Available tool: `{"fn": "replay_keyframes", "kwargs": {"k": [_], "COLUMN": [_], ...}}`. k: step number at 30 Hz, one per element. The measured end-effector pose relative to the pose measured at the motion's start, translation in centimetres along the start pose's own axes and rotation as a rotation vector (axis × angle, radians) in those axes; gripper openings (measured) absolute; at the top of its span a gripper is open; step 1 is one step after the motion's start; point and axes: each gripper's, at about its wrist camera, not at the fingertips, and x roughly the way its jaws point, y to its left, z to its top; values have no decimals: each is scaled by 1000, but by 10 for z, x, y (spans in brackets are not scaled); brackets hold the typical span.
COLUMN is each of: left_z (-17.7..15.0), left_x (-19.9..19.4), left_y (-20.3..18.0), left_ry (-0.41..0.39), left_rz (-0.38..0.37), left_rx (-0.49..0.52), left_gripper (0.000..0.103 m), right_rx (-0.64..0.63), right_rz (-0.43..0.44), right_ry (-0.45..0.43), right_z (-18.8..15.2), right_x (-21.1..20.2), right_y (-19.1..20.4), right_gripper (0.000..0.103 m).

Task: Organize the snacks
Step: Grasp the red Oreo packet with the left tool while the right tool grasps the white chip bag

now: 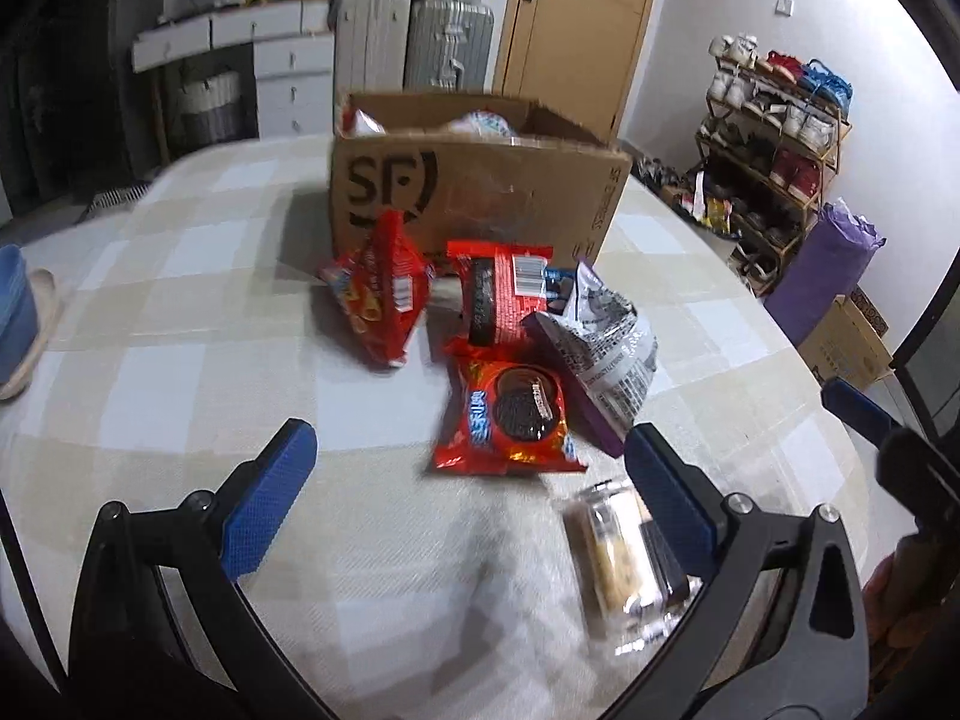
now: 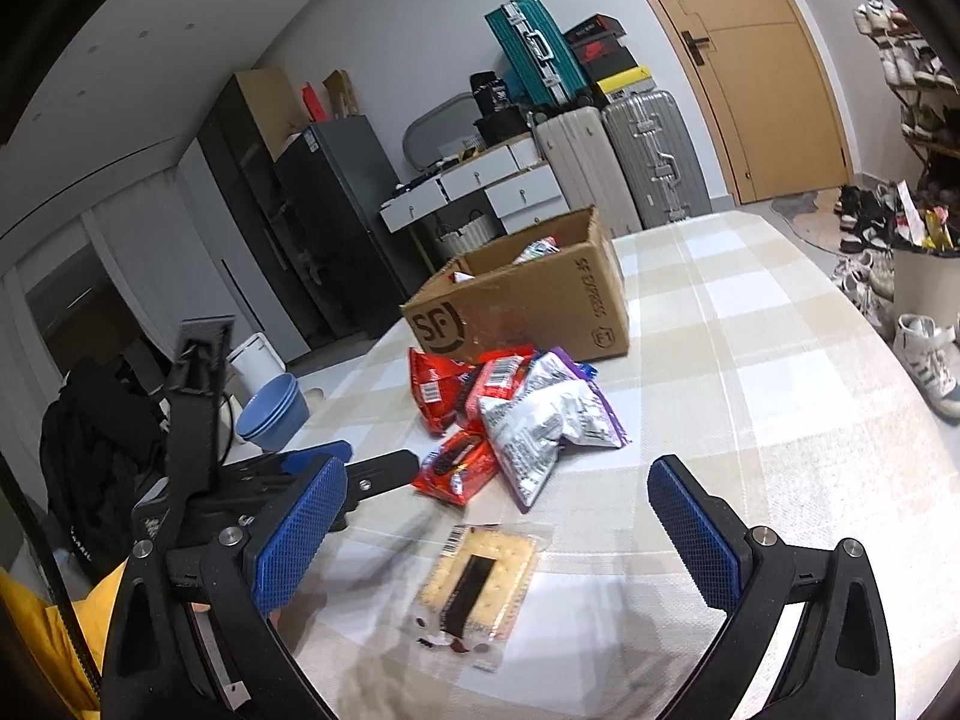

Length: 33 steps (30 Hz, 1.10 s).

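An open cardboard SF box (image 1: 480,192) stands on the checked tablecloth, with some snacks inside; it also shows in the right wrist view (image 2: 528,312). In front of it lie a red chip bag (image 1: 384,294), a red packet (image 1: 507,294), a red Oreo pack (image 1: 510,414) and a silver-purple bag (image 1: 600,348). A clear-wrapped biscuit pack (image 1: 624,570) lies nearest. My left gripper (image 1: 468,492) is open and empty, just short of the Oreo pack. My right gripper (image 2: 498,516) is open and empty above the biscuit pack (image 2: 480,582).
A blue bowl (image 2: 273,414) stands at the table's left edge. The left gripper's body (image 2: 288,480) sits close to the left of my right gripper. Suitcases, drawers, a door and a shoe rack (image 1: 774,150) stand beyond the table.
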Motion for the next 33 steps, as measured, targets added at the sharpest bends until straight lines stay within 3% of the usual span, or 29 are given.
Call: {"fn": "replay_keyframes", "kwargs": {"k": [3,10,15,17,18,20,22,33], "left_z": [7,20,25,24,23,23,21,9], "left_x": [27,69,90,94,95,100,100,88], "left_y": [0,5,0,-5,-8,-12,-13,-8], "left_ry": [73,112,130,126,120,113,106,100], "left_rz": [-41,-22,-17,-17,-21,-19,-47,-36], "left_rx": [-14,-49,-10,14,25,39,39,39], "left_gripper": [102,99,82,70,55,53,41,40], "right_rx": [16,42,65,64,63,60,57,2], "right_rz": [-7,-18,-19,-20,-22,-23,-26,-34], "right_ry": [13,39,57,63,66,71,74,92], "right_z": [0,2,4,4,4,4,3,15], "right_x": [7,21,31,34,36,37,38,40], "right_y": [-8,-23,-29,-30,-30,-30,-29,-19], "right_gripper": [102,102,102,102,102,102,102,102]}}
